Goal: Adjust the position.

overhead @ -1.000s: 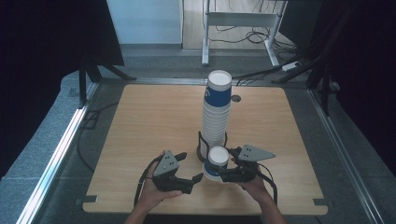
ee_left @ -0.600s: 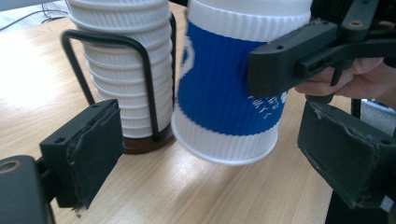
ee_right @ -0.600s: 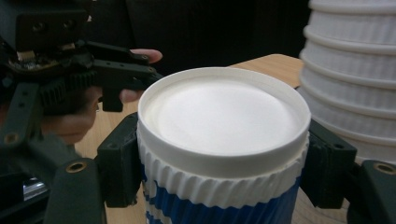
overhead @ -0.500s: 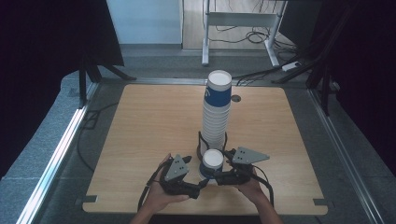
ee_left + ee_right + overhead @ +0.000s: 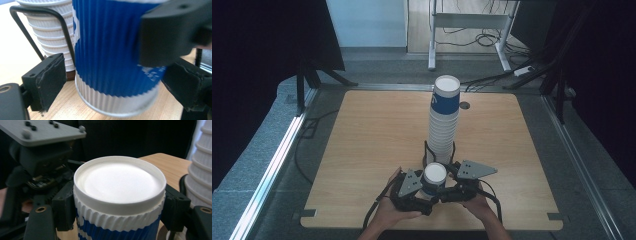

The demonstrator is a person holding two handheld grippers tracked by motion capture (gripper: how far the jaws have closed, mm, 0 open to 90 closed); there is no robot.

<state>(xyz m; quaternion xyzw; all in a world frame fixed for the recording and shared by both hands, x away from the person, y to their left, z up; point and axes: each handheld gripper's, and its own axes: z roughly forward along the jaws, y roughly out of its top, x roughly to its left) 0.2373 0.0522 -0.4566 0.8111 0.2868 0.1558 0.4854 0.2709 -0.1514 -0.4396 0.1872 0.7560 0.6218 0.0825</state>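
Note:
A blue ribbed paper cup (image 5: 434, 176) stands bottom-up near the table's front edge, its white base (image 5: 120, 181) facing up. My right gripper (image 5: 120, 205) is shut on it just under the base, one pad on each side. My left gripper (image 5: 116, 75) brackets the cup's lower blue wall (image 5: 107, 50). Its jaws have just been opening, and a gap shows beside the left pad (image 5: 47, 82). The cup leans a little. In the high view the left gripper (image 5: 419, 194) and right gripper (image 5: 447, 186) meet at the cup.
A tall stack of upturned white cups (image 5: 444, 120), the top one blue, stands in a black wire holder (image 5: 62, 27) just behind the held cup. The wooden table (image 5: 362, 145) has bare room left and right. A cable hole (image 5: 464, 105) sits at the back.
The left gripper has moved right and come in around the cup. The cup and right gripper have shifted slightly left, toward the person.

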